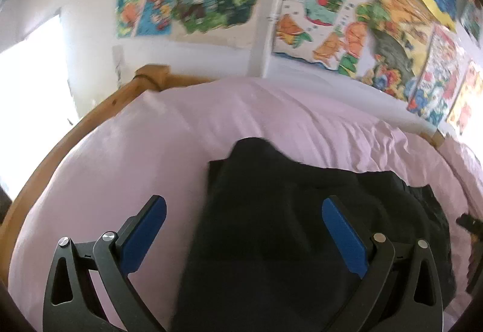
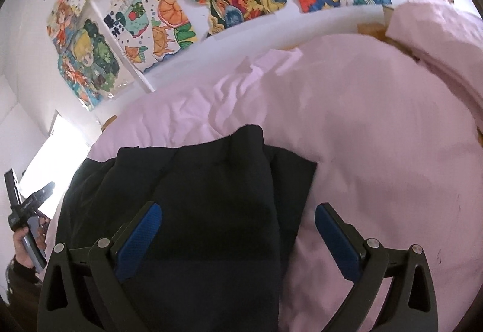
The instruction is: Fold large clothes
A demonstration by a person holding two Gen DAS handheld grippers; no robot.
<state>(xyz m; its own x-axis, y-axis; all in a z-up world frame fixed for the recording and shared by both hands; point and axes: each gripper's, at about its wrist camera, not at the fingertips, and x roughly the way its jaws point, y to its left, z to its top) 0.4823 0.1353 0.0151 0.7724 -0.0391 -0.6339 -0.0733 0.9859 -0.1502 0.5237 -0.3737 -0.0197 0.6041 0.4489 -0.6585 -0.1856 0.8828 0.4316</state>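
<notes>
Both grippers, left (image 1: 244, 212) and right (image 2: 238, 217), hang wide-jawed and empty over the garment (image 2: 193, 196) (folded, unpinned), which may spring open on the soft bed (image 2: 377, 135).

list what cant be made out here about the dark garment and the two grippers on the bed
- Dark garment: its near end runs under the right gripper and off the bottom edge of the right wrist view, so its type and fold state are unclear.
- Same in the left wrist view: the left gripper covers its near part, and motion blur softens its edges.
- Left hand: cut off by the right wrist view's left edge.
</notes>
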